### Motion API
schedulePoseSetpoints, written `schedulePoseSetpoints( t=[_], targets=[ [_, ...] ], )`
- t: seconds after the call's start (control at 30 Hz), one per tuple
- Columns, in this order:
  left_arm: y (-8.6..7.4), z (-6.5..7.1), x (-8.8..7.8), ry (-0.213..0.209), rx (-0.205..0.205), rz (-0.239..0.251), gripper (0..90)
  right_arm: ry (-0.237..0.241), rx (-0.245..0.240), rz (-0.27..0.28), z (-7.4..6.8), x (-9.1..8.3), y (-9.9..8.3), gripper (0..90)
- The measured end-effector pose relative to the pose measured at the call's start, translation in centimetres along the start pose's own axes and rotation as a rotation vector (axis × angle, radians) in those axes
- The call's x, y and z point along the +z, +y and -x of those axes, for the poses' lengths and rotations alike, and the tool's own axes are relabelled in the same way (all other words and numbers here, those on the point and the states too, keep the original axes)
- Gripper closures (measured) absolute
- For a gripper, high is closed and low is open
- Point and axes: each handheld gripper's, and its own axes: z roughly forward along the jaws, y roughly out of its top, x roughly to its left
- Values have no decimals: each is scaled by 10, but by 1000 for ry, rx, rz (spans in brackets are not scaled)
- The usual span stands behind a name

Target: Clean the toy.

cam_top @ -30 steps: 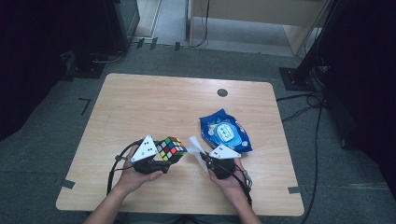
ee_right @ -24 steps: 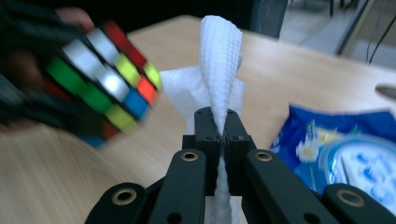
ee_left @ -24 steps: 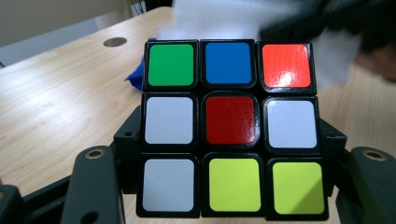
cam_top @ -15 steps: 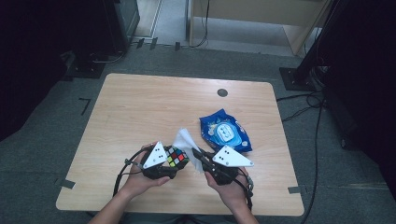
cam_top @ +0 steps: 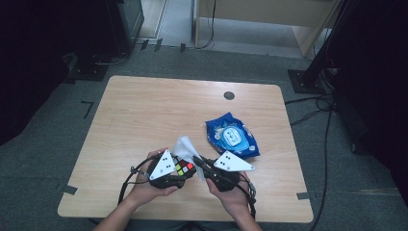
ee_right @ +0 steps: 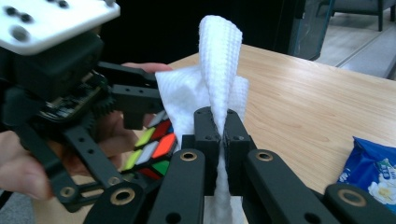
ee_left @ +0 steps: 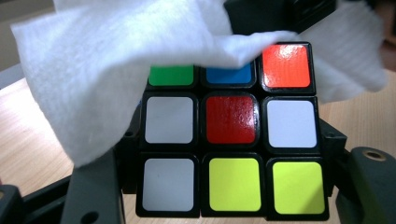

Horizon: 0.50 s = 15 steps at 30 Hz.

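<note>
A Rubik's cube (cam_top: 183, 169) sits clamped in my left gripper (cam_top: 182, 171), held just above the near part of the wooden table (cam_top: 144, 110). In the left gripper view the cube (ee_left: 229, 135) shows white, red, yellow, green, blue and orange tiles between the two jaws. A white wipe (ee_left: 102, 70) drapes over its top edge. My right gripper (ee_right: 223, 128) is shut on that wipe (ee_right: 219, 70), which stands up out of the jaws and touches the cube (ee_right: 154, 149). From above, the wipe (cam_top: 185, 147) lies against the cube's far side, with the right gripper (cam_top: 198, 162) just right of it.
A blue pack of wet wipes (cam_top: 232, 136) lies on the table to the right of both hands, also at the right gripper view's lower right (ee_right: 373, 172). A small dark round disc (cam_top: 229, 95) sits in the table near its far edge. Cables trail from both grippers.
The right gripper has carried the wipe left and up, away from the blue pack, until it rests on the cube. The left gripper with the cube has drifted slightly right and nearer.
</note>
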Motion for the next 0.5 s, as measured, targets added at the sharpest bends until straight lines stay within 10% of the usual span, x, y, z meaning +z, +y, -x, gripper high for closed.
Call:
schedulePoseSetpoints(
  t=[0.5],
  targets=[
    [5, -3, -7, 5, 1, 27, 338, -96, 41, -98, 24, 10, -20, 884]
  ],
)
